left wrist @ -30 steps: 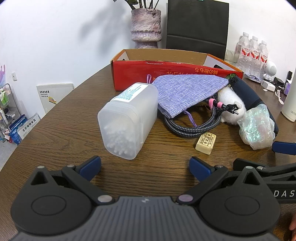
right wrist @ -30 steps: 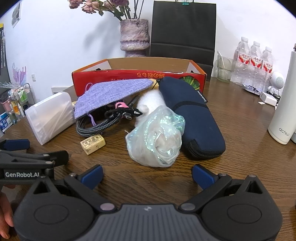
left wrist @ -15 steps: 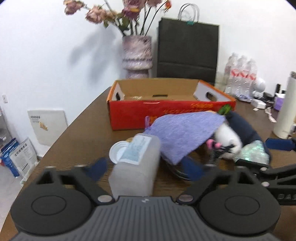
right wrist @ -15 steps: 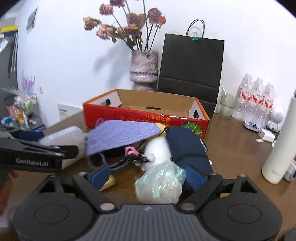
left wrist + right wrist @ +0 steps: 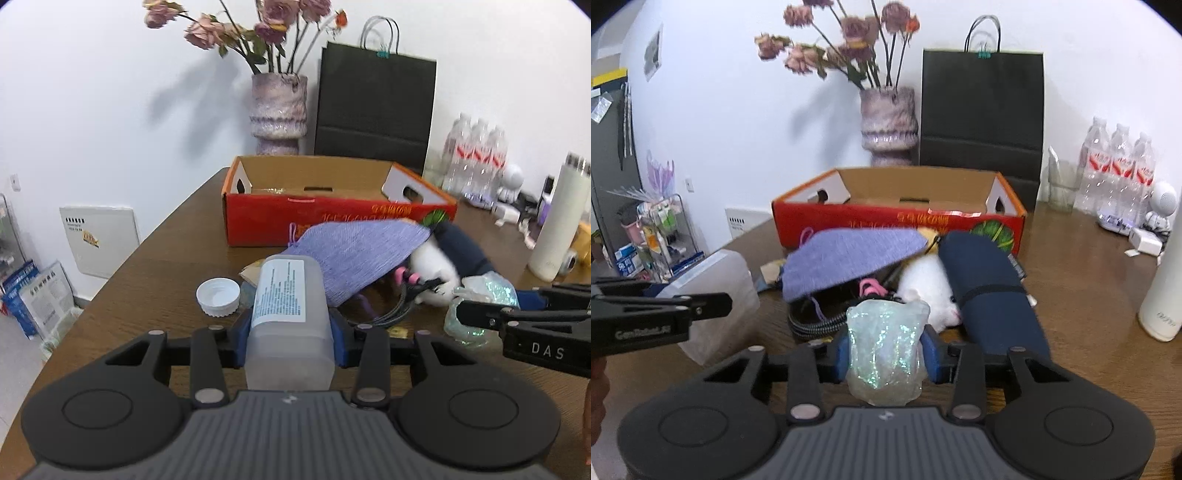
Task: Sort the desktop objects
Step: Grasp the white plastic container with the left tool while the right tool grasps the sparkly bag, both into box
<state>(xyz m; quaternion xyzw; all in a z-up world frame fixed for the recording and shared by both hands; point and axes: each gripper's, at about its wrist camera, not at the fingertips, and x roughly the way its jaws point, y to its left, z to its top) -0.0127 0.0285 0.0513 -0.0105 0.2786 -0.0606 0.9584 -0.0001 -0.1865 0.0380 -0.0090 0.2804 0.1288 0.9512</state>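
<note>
My left gripper (image 5: 290, 332) is shut on a frosted plastic box of cotton swabs (image 5: 288, 317) with a white label. My right gripper (image 5: 886, 350) is shut on a crumpled iridescent plastic bag (image 5: 884, 347). Behind them on the brown table lie a purple woven pouch (image 5: 354, 251), a black braided cable (image 5: 395, 314), a white plush toy (image 5: 927, 291) and a navy zip case (image 5: 990, 291). An open red cardboard box (image 5: 332, 218) stands farther back. The right gripper also shows in the left wrist view (image 5: 517, 317), the left one in the right wrist view (image 5: 665, 310).
A white screw cap (image 5: 218, 295) lies left of the swab box. A vase of dried roses (image 5: 279, 110) and a black paper bag (image 5: 375, 107) stand behind the red box. Water bottles (image 5: 1119, 166) and a white flask (image 5: 1165, 288) stand at the right.
Both grippers moved forward and closed: the left on the swab box, the right on the iridescent bag. Both views have tilted up.
</note>
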